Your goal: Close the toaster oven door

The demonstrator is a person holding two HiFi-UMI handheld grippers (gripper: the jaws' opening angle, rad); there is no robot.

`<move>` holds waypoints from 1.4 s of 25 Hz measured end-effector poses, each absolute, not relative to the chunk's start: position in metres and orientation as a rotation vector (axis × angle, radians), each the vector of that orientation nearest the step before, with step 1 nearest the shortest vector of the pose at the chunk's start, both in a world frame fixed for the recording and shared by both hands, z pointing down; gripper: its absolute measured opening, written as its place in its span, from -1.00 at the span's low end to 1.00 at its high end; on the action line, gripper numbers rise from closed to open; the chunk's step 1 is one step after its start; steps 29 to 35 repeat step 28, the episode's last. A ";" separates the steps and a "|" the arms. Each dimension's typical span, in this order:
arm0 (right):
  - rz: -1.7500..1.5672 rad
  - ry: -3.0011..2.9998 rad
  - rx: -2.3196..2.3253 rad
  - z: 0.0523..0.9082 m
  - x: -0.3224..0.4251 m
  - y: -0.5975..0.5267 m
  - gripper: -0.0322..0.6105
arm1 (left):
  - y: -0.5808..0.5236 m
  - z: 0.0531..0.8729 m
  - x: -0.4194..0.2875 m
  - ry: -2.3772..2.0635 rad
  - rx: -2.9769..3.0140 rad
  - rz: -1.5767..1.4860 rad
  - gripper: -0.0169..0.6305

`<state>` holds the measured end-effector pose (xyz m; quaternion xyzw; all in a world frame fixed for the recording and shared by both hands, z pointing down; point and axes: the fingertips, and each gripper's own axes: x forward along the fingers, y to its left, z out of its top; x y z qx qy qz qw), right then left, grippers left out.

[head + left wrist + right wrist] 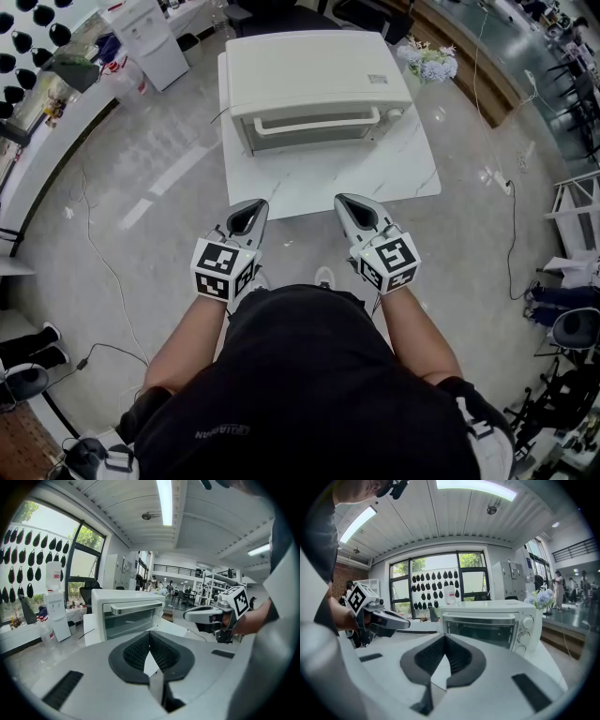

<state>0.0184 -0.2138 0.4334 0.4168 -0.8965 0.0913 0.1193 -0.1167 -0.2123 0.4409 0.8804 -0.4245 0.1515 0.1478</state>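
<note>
You held both tools short of the counter's [375, 183] near edge, over the floor. Your left hand-held gripper [255, 208] had its jaws pressed together with nothing between them, and your right hand-held gripper [345, 202] was likewise closed and empty. The toaster oven [309, 66] stood at the counter's far edge, front toward you, and its door [129, 623] already looked upright and flush with the body. By its look, that door was a stiff panel with a glass pane, probably hinged at the bottom, so it wanted a gentle push, not a slam. The bar handle [319, 125] along its top edge was the sensible place to press or hook. The oven was probably light enough to slide on the smooth marbled counter. A small label [377, 79] on its top was too small to read, as were any markings by the knobs [528, 623].
</note>
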 end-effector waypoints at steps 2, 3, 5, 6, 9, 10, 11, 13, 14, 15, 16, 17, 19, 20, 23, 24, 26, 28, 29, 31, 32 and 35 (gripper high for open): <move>0.270 -2.630 1.224 0.433 0.018 -0.214 -0.89 | -0.213 0.441 -0.117 -1.220 2.533 0.436 -0.94; 0.274 -2.637 1.226 0.432 0.018 -0.214 -0.89 | -0.213 0.441 -0.117 -1.221 2.532 0.435 -0.94; 0.284 -2.649 1.229 0.431 0.018 -0.214 -0.89 | -0.214 0.442 -0.117 -1.222 2.531 0.434 -0.94; 0.287 -2.650 1.231 0.431 0.018 -0.215 -0.89 | -0.215 0.442 -0.117 -1.221 2.530 0.436 -0.94; 0.293 -2.649 1.230 0.430 0.019 -0.218 -0.89 | -0.216 0.441 -0.117 -1.221 2.527 0.439 -0.94; 0.296 -2.649 1.230 0.430 0.018 -0.218 -0.89 | -0.217 0.441 -0.117 -1.221 2.526 0.440 -0.94; 0.298 -2.650 1.231 0.430 0.018 -0.219 -0.89 | -0.217 0.441 -0.118 -1.221 2.525 0.441 -0.94; 0.303 -2.655 1.234 0.430 0.017 -0.219 -0.89 | -0.217 0.442 -0.119 -1.222 2.524 0.443 -0.94; 0.304 -2.657 1.234 0.430 0.016 -0.220 -0.89 | -0.217 0.441 -0.119 -1.224 2.524 0.441 -0.94; 0.305 -2.659 1.234 0.430 0.016 -0.220 -0.89 | -0.218 0.441 -0.119 -1.225 2.524 0.439 -0.94; 0.306 -2.659 1.233 0.430 0.016 -0.220 -0.89 | -0.218 0.440 -0.119 -1.227 2.525 0.436 -0.94; 0.306 -2.659 1.232 0.431 0.015 -0.221 -0.89 | -0.219 0.440 -0.120 -1.229 2.526 0.433 -0.94; 0.304 -2.658 1.231 0.431 0.015 -0.222 -0.89 | -0.220 0.439 -0.120 -1.230 2.527 0.432 -0.94; 0.304 -2.657 1.229 0.431 0.015 -0.222 -0.89 | -0.220 0.439 -0.120 -1.231 2.527 0.434 -0.94; 0.316 -2.651 1.230 0.432 0.015 -0.223 -0.89 | -0.220 0.440 -0.121 -1.231 2.521 0.438 -0.94; 0.325 -2.649 1.232 0.433 0.015 -0.224 -0.89 | -0.220 0.440 -0.122 -1.231 2.519 0.438 -0.94; 0.342 -2.647 1.236 0.434 0.016 -0.225 -0.89 | -0.221 0.439 -0.122 -1.233 2.518 0.437 -0.94; 0.352 -2.645 1.239 0.434 0.017 -0.225 -0.90 | -0.221 0.438 -0.122 -1.234 2.517 0.434 -0.94; 0.352 -2.645 1.239 0.434 0.017 -0.225 -0.90 | -0.221 0.438 -0.122 -1.234 2.517 0.434 -0.94; 0.352 -2.645 1.239 0.434 0.017 -0.225 -0.90 | -0.221 0.438 -0.122 -1.234 2.517 0.434 -0.94; 0.352 -2.645 1.239 0.434 0.017 -0.225 -0.90 | -0.221 0.438 -0.122 -1.234 2.517 0.434 -0.94; 0.352 -2.645 1.239 0.434 0.017 -0.225 -0.90 | -0.221 0.438 -0.122 -1.234 2.517 0.434 -0.94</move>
